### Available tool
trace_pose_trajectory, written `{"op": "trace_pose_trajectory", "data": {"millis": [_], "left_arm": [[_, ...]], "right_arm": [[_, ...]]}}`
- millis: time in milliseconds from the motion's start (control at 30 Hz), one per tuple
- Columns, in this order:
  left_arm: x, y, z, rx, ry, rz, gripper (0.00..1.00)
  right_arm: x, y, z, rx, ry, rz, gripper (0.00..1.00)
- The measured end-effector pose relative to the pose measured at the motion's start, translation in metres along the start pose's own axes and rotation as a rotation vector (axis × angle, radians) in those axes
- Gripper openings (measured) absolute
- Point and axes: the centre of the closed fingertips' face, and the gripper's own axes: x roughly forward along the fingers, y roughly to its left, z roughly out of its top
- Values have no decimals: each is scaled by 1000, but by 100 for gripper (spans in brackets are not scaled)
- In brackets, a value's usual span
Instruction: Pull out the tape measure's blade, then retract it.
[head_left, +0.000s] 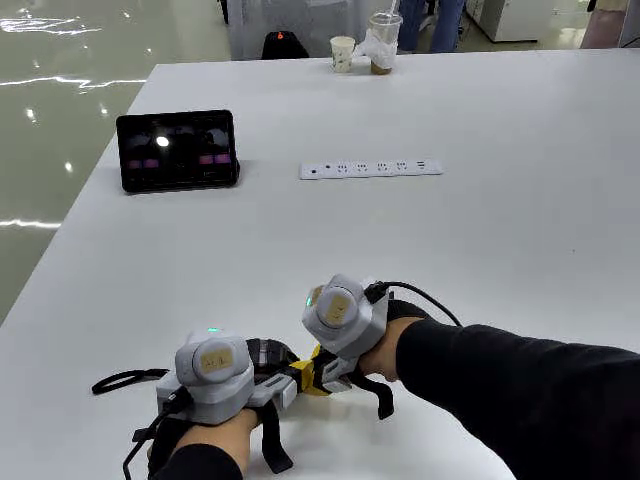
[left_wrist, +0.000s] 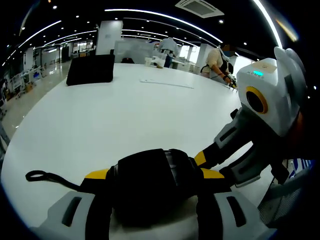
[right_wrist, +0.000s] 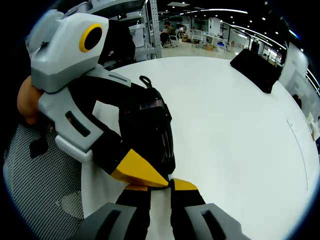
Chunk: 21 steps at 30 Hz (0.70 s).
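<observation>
I am looking down at a white table, with both grippers crowding together at its near edge. The left gripper is clamping the tape measure. Its fingers are pressing on either side of the black case, and the yellow tips are showing at the case's flanks. The case is lying on the table between those fingers. It is blocking most of the left gripper view, so I cannot make out its front face or where the blade exits. A thin black wrist strap is trailing off the case to the left across the table.

The right gripper is sitting right against the near corner of the case. Its fingers are drawn almost together, leaving only a thin slit between the yellow tips. I cannot tell whether the blade's end hook is caught in that slit, because the spot is dark and partly covered by a yellow tip of the left gripper. No length of blade is showing. In the head view both gripper bodies and the person's dark sleeves are hiding most of the tape measure.

Farther back a dark tablet is standing propped near the left edge, and a white power strip is lying flat at mid-table. A paper cup and a clear plastic cup are standing at the far edge.
</observation>
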Motion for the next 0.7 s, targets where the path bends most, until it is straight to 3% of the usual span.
{"op": "trace_pose_trajectory", "data": {"millis": [267, 333, 467, 700], "left_arm": [[0, -1, 0, 20, -5, -4, 66], [-1, -1, -1, 19, 21, -2, 66], [0, 0, -1, 14, 36, -7, 66], [0, 0, -1, 4, 45, -16, 66]], "right_arm": [[1, 1, 0, -64, -20, -38, 13], [1, 0, 0, -64, -26, -49, 13], [0, -4, 0, -63, -42, -100, 18], [-2, -2, -2, -40, -64, -106, 23]]}}
